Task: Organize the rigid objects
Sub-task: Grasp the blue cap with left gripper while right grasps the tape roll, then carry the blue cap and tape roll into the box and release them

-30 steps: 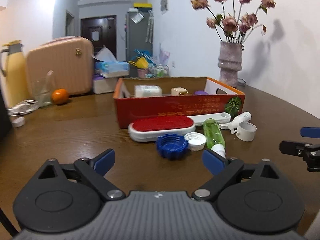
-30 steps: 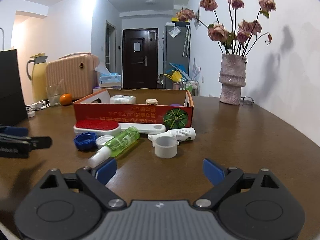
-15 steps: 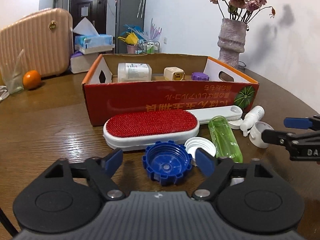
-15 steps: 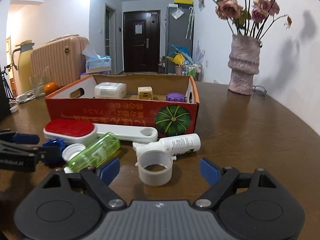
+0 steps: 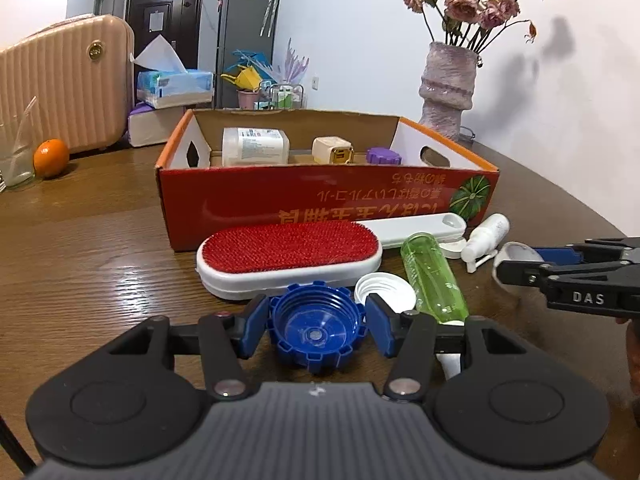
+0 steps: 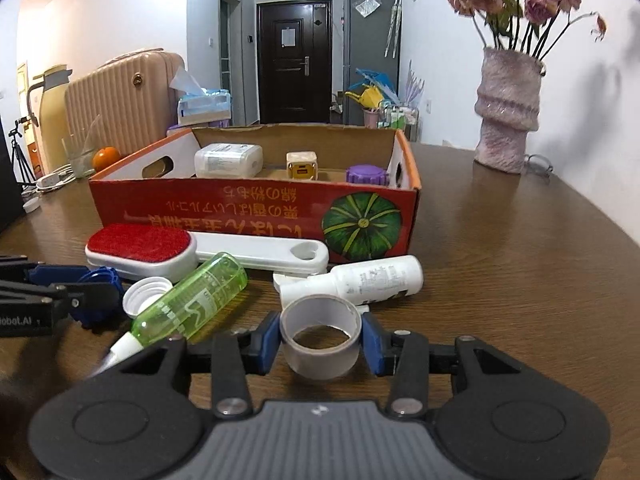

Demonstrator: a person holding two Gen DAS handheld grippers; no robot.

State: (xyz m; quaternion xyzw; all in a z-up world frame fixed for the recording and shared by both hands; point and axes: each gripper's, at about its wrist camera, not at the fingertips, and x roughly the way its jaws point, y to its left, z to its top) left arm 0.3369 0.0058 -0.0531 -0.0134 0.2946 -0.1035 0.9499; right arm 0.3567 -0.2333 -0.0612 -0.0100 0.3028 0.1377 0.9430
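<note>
My left gripper (image 5: 316,330) is shut on a blue ridged cap (image 5: 317,328) that rests on the table. My right gripper (image 6: 320,340) is shut on a clear tape roll (image 6: 320,334), also on the table. Between them lie a white cap (image 5: 385,288), a green bottle (image 5: 434,280), a white bottle (image 6: 360,282) and a red-topped white lint brush (image 5: 288,260). Behind stands an open red cardboard box (image 5: 320,200) holding a white container (image 5: 255,146), a cream charger (image 5: 333,150) and a purple cap (image 5: 384,156).
A pink vase (image 6: 508,120) with dried flowers stands at the back right of the brown table (image 6: 520,260). At the back left are an orange (image 5: 51,158), a glass (image 5: 16,152), a pink suitcase (image 5: 68,84) and a tissue box (image 5: 174,84).
Both grippers moved forward and down to the objects. The left closed around the blue cap. The right closed around the tape roll.
</note>
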